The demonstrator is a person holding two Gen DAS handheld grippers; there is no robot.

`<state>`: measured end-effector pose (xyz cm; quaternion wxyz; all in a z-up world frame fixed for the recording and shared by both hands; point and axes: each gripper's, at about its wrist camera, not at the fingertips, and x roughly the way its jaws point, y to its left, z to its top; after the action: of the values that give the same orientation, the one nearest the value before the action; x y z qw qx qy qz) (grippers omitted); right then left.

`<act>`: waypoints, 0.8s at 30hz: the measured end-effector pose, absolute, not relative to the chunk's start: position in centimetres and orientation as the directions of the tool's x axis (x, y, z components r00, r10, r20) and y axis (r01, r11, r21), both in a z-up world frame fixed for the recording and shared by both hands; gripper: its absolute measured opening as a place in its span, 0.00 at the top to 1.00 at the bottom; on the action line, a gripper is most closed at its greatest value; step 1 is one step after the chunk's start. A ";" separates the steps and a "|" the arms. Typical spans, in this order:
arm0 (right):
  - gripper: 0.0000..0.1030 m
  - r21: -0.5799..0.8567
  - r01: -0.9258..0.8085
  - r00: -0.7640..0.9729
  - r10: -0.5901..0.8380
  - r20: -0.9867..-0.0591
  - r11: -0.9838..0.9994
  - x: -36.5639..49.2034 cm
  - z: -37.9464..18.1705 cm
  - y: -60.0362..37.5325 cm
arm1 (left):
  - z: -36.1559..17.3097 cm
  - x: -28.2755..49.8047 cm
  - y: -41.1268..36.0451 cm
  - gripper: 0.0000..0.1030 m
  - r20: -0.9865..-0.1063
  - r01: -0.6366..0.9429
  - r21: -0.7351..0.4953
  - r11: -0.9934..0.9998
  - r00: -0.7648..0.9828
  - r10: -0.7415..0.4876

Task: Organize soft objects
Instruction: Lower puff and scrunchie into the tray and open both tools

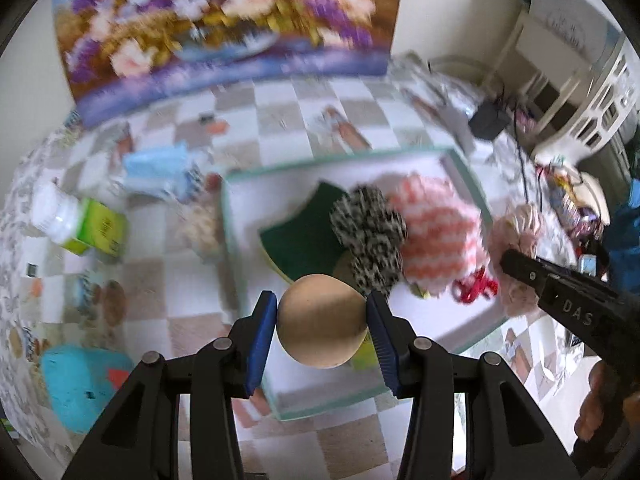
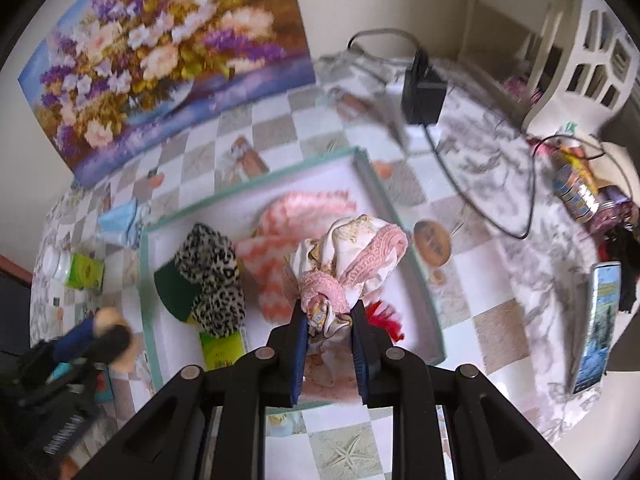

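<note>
Left tongs point(image 1: 322, 322): gripping a tan foam ball point(image 1: 320, 320) between both blue pads, hanging over the near part of the tray.
Right tongs point(image 2: 330, 322): pinching a bunched cream-and-pink lace cloth point(image 2: 348, 260) in a narrow gap, over the tray's near right part.
Tray point(image 1: 234, 240): a white tray with a teal rim, sitting on the checked cloth of the table point(image 1: 192, 320).
Inside the tray: a dark green sponge point(image 1: 298, 236) is lying toward the left, a leopard-print scrunchie point(image 1: 372, 236) is resting partly on it, and a pink-and-white zigzag cloth point(image 1: 436, 236) is lying just beside the scrunchie on the right.
Red piece point(image 1: 474, 286): lying in the tray near the zigzag cloth; too blurred to name.
Off the tray: a white bottle point(image 1: 52, 212) beside a green box point(image 1: 98, 228) on the left, a turquoise object point(image 1: 80, 384) near the front left.
Backdrop: a flower painting point(image 2: 160, 52) is leaning against the wall.
</note>
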<state>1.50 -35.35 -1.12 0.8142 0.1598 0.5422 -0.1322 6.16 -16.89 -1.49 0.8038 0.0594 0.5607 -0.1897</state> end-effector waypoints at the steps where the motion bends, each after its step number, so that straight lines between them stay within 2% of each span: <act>1: 0.78 0.126 0.385 0.371 -0.028 -0.928 0.914 1.6 -1.5 -35.3 | -2.1 6.1 -17.3 0.53 -0.930 0.375 -0.115 0.920 0.284 -0.232; 12: 0.77 0.130 0.373 0.292 0.017 -0.956 0.919 2.5 -4.8 -34.6 | -7.2 6.7 -18.0 0.51 -0.973 0.338 -0.106 0.935 0.157 -0.167; 13: 0.76 0.129 0.371 0.284 0.020 -0.959 0.920 2.6 -5.0 -34.6 | -7.4 6.7 -18.1 0.50 -0.974 0.337 -0.108 0.935 0.150 -0.167; 15: 0.74 0.124 0.371 0.266 0.023 -0.964 0.920 2.7 -5.6 -34.4 | -7.6 6.6 -18.1 0.41 -0.977 0.339 -0.101 0.935 0.146 -0.158; 17: 0.69 0.112 0.369 0.255 0.016 -0.967 0.923 2.8 -5.9 -34.3 | -7.7 6.5 -18.1 0.38 -0.978 0.334 -0.079 0.939 0.155 -0.137; 19: 0.54 0.099 0.370 0.253 0.002 -0.967 0.924 2.9 -5.9 -34.2 | -7.6 6.4 -18.0 0.38 -0.978 0.333 -0.076 0.940 0.159 -0.136; 23: 0.53 0.098 0.371 0.268 -0.005 -0.963 0.923 2.9 -5.5 -34.3 | -7.1 6.5 -17.8 0.37 -0.975 0.328 -0.082 0.941 0.170 -0.144; 24: 0.52 0.098 0.370 0.272 -0.007 -0.962 0.924 3.0 -5.3 -34.3 | -6.8 6.7 -17.8 0.34 -0.973 0.327 -0.083 0.941 0.177 -0.147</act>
<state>2.97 -34.32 -5.34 0.7825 0.1536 0.5913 -0.1204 6.73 -17.76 -6.81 0.7636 0.0722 0.6226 -0.1553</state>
